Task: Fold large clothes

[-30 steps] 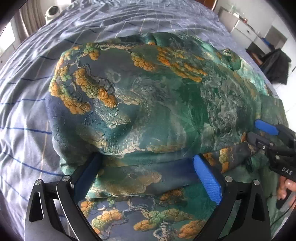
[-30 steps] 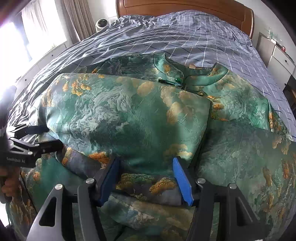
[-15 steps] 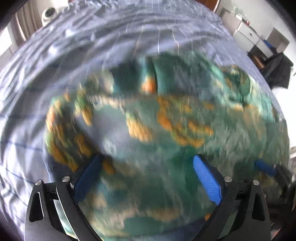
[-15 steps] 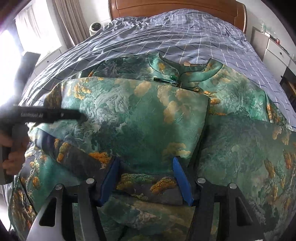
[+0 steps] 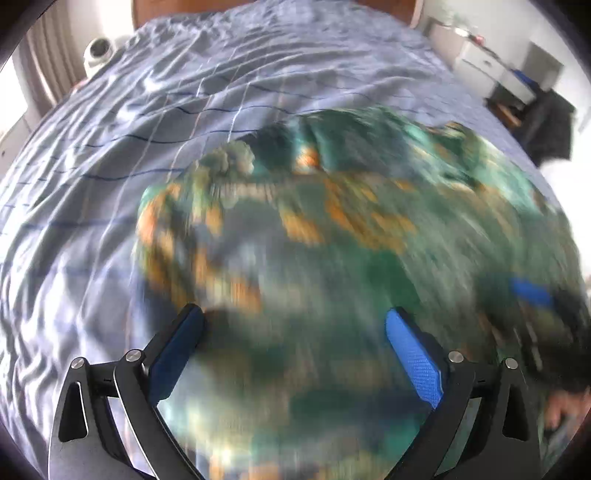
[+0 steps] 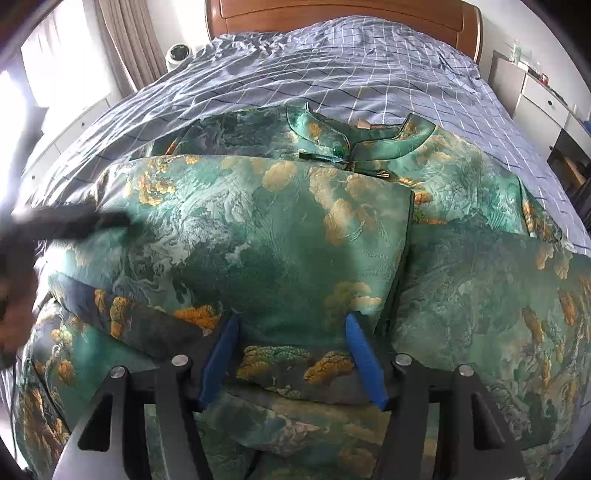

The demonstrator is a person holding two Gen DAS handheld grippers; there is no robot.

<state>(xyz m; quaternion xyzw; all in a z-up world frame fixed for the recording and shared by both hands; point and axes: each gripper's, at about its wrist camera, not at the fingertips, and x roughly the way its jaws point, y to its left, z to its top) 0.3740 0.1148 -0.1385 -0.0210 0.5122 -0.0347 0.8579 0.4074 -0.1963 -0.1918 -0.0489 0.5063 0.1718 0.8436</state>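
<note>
A large green garment with orange and teal landscape print (image 6: pixel 280 236) lies partly folded on the bed, collar (image 6: pixel 343 144) toward the headboard. It fills the left wrist view (image 5: pixel 351 251), blurred by motion. My right gripper (image 6: pixel 291 325) is open, its blue pads on either side of the folded panel's near edge. My left gripper (image 5: pixel 295 321) is open above the cloth and holds nothing; it shows as a dark blur at the left of the right wrist view (image 6: pixel 70 221).
The bed has a blue-grey checked sheet (image 6: pixel 332 66) and a wooden headboard (image 6: pixel 332 14). A white fan (image 6: pixel 179 53) and curtains stand at the back left. White drawers (image 6: pixel 543 99) and a dark chair (image 5: pixel 550 125) stand to the right.
My left gripper has lifted off the cloth and swung up and away toward the far side, blurring its view. The right gripper has stayed at the fold's near edge.
</note>
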